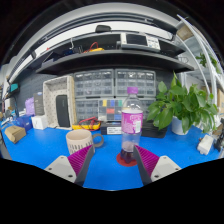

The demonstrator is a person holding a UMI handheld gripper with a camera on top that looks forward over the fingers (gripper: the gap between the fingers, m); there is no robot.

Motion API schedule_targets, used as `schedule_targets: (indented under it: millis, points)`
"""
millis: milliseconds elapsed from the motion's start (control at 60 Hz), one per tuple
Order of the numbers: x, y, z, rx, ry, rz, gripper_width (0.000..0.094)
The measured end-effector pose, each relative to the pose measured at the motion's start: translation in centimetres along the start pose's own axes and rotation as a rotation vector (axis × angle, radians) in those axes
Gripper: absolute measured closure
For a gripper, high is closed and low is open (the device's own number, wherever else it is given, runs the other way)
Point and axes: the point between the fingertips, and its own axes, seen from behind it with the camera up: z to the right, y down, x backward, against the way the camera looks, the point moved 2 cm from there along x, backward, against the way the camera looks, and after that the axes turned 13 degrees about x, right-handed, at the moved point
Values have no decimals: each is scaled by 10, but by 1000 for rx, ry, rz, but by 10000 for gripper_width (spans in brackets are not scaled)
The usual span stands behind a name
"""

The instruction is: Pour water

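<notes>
Backdrop: shelving [100, 45] with clutter runs across the far side; grey drawer units [98, 95] sit below it at 12 o'clock.
Surface: blue table [40, 150], wide and mostly bare in the near part.
Plant: leafy green plant [182, 102] at about 2 o'clock, well beyond the fingers.
Bottle: clear water bottle [130, 125] with pink label and white cap, standing upright on a red coaster [126, 157]. It lies just ahead of the gripper at roughly 12 to 1 o'clock, long axis vertical, nearer the right-hand finger than the left.
Cup: ribbed pale cup [79, 141] at 11 o'clock, near the bottle and to its left, upright, mouth open. Probably the vessel to fill.
Small items: yellow box [15, 133] far out at 9 o'clock; other bits by the wall too small to name.
Gripper: gripper [112, 163] has its fingers spread apart, nothing between the pads [80, 162]; bottle base sits beyond the tips.
Judgement: grasp not yet made. A straight advance, nudged slightly toward 1 o'clock, should bring the bottle between the fingers.
</notes>
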Motion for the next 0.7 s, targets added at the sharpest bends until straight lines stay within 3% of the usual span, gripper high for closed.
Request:
schedule_targets:
  millis: [700]
  points:
    - [37, -35, -14, 20, 29, 24, 118]
